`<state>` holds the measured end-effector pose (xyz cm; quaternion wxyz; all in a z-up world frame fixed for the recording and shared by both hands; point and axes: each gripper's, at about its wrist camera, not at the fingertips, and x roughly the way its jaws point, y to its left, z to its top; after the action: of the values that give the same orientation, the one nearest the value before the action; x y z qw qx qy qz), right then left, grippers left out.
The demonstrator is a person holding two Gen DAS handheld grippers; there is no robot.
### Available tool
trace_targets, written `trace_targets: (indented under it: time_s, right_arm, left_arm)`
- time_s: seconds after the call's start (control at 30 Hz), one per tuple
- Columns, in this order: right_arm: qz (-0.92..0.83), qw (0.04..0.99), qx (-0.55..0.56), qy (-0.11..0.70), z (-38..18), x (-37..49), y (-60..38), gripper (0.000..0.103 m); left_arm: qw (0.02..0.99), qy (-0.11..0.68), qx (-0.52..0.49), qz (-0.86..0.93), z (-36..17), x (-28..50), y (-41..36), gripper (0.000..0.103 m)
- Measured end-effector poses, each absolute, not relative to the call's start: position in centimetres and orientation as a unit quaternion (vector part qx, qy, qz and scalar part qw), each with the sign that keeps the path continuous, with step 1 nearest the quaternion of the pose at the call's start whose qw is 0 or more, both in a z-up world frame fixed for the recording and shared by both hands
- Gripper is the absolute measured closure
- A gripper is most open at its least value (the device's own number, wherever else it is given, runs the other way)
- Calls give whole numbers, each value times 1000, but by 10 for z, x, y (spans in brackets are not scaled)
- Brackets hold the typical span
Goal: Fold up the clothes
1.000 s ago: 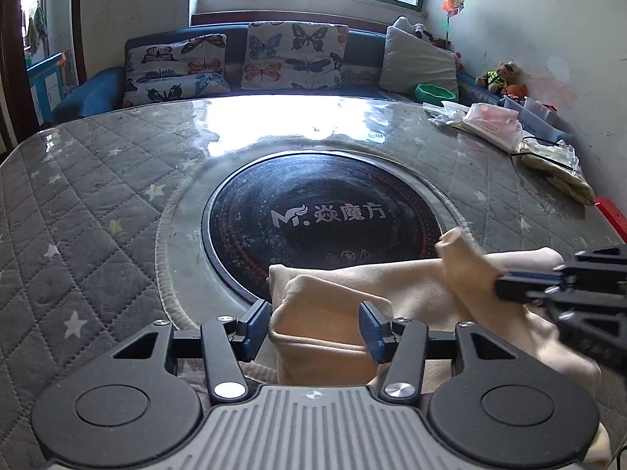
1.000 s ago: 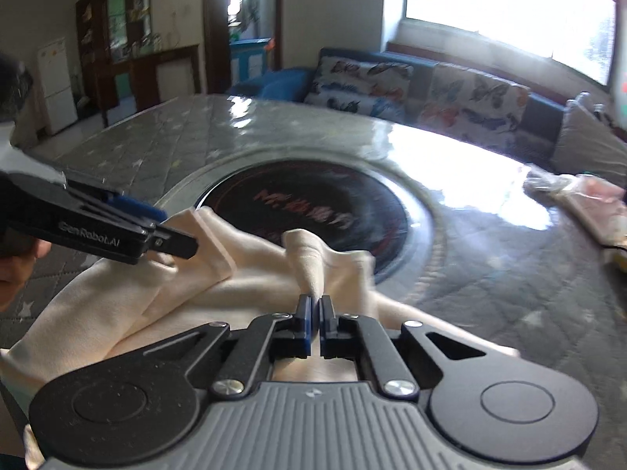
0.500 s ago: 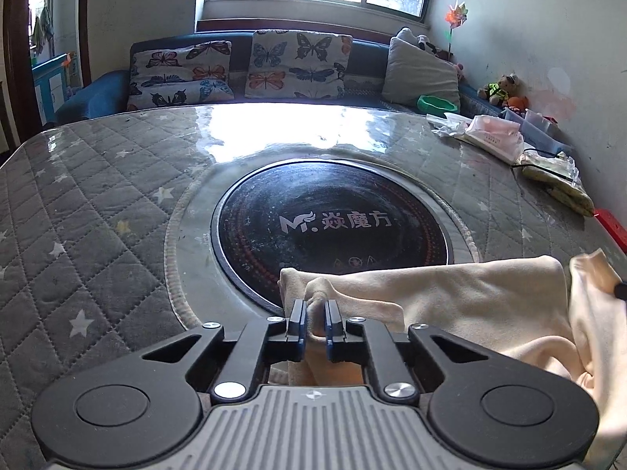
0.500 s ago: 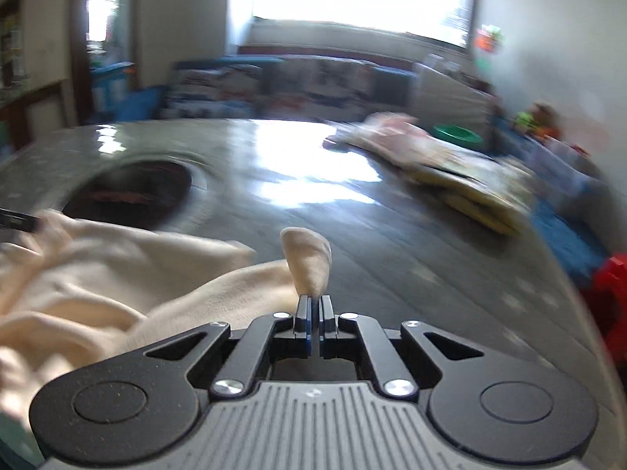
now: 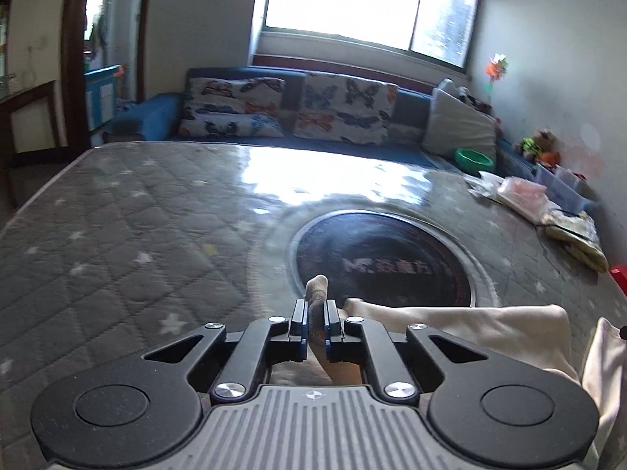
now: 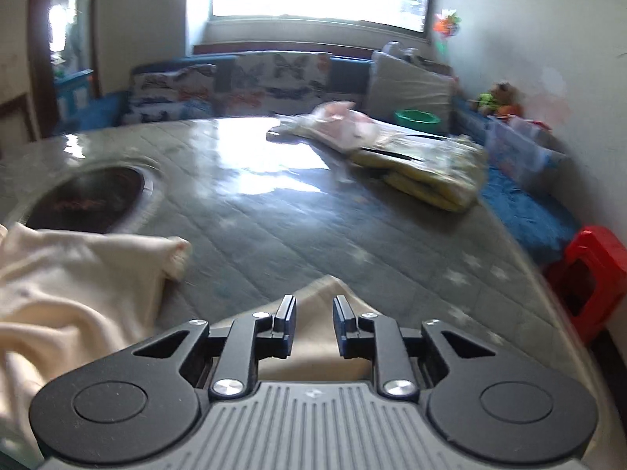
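Observation:
A cream garment [image 5: 462, 329] lies spread along the near edge of the quilted table [image 5: 117, 243], partly over the black round hotplate [image 5: 384, 266]. My left gripper [image 5: 315, 319] is shut on a fold of that garment, and a tuft of cloth sticks up between the fingers. In the right wrist view the cream garment [image 6: 66, 293] lies bunched at the left, with one end of it under my right gripper [image 6: 313, 309]. That gripper is open, its fingers apart just above the cloth, holding nothing.
Folded clothes in pink [image 6: 345, 125] and yellow [image 6: 435, 172] sit at the table's far right. A red stool [image 6: 588, 274] stands beside the right edge. A sofa with butterfly cushions [image 5: 290, 109] runs behind the table. A green bowl [image 5: 474, 158] rests near the sofa.
My left gripper closed on a cloth fold and pulled left and up. My right gripper carried its fold to the right, then opened and let it drop onto the table.

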<state>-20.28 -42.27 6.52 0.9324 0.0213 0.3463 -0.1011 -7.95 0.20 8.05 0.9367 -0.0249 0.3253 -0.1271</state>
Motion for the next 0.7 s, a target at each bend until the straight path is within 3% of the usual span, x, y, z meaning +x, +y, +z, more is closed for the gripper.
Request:
trace_targets:
  time_s: [0.17,0.33,0.5,0.57,0.7]
  right_arm:
    - [-32,933,65,351,66,-179,-408,82]
    - [7,932,77,355,66,-159,-395,75]
    - [32,928,74,364,63,-136,-387,69]
    - [40,926,73,368,61,-127,-384,67]
    - [51,921,75,379,54,-108,-380,64]
  left_arm:
    - [943,328,-31,-47,79,-89,45,95]
    - [930,366,-25,15,65,-81,74,93]
    - [934,355,-8,-25,72,-73,52,86]
    - [935,350,-3,-63,75,-67,34,71]
    - [927,355,2,-121,69,-45,-3,60]
